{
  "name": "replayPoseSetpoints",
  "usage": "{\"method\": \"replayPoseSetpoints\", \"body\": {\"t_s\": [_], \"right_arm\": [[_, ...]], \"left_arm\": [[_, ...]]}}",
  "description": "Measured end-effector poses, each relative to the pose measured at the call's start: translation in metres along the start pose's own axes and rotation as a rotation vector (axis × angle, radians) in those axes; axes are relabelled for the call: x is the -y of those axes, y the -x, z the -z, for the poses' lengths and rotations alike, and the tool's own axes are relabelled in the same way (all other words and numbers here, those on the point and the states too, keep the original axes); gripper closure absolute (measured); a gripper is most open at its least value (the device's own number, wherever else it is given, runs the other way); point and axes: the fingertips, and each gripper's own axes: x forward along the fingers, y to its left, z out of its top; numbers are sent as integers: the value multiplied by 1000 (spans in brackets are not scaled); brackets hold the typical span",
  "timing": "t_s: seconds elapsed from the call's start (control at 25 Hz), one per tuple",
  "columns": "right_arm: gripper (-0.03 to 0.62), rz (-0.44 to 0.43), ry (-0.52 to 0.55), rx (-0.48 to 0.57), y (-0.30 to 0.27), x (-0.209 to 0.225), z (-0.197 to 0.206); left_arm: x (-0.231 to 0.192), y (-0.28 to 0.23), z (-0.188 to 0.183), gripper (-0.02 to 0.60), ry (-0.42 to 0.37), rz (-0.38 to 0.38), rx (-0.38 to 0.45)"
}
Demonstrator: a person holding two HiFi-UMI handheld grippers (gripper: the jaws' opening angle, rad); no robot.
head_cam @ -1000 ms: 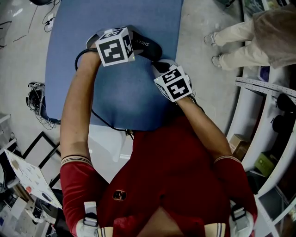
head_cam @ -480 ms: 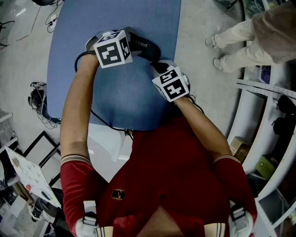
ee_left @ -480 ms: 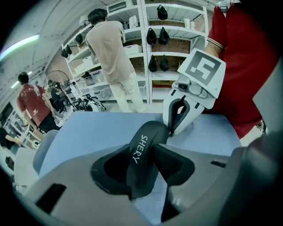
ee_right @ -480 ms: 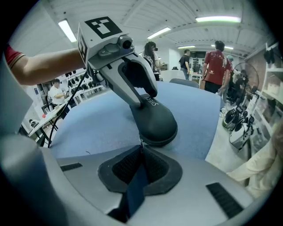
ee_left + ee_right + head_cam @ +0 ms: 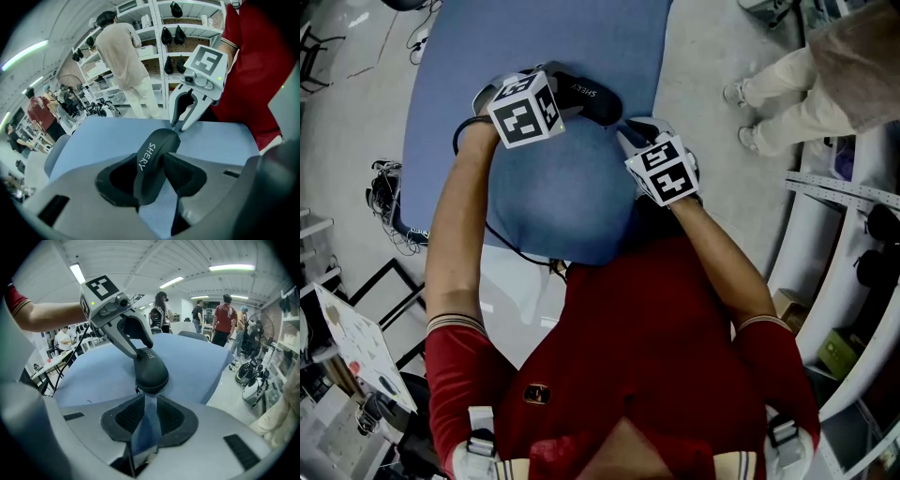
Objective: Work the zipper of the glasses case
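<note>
A black zip-up glasses case (image 5: 586, 94) printed with white letters lies on the blue table (image 5: 553, 37). My left gripper (image 5: 157, 173) is shut on the case (image 5: 152, 154), its pads pressing both sides of it. From the right gripper view the left gripper (image 5: 136, 350) clamps the far part of the case (image 5: 151, 371). My right gripper (image 5: 150, 416) stands just short of the case's near end. Its jaws are opening, and only blue table shows between them. A small zipper pull (image 5: 137, 389) hangs at that end. The left gripper view shows the right gripper (image 5: 182, 123) at the case's tip.
A person in beige (image 5: 825, 75) stands on the floor right of the table, by white shelving (image 5: 853, 187) holding dark items. Cables (image 5: 384, 197) lie off the table's left edge. Several people and a fan (image 5: 265, 329) are across the room.
The right gripper's jaws have parted and it has drawn slightly back to the right from the case's end. The left gripper keeps its hold on the case.
</note>
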Motion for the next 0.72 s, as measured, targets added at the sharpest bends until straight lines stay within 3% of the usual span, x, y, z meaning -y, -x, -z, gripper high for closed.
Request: {"method": "replayPoseSetpoints", "body": {"t_s": [0.32,0.72], "right_arm": [[517,-35,41,94,22,19,-15],[539,-119,122,317,60,28,-69]], "left_arm": [[7,21,-24,420,142,-142,138],[25,71,-68,420,490,-445,452]]}}
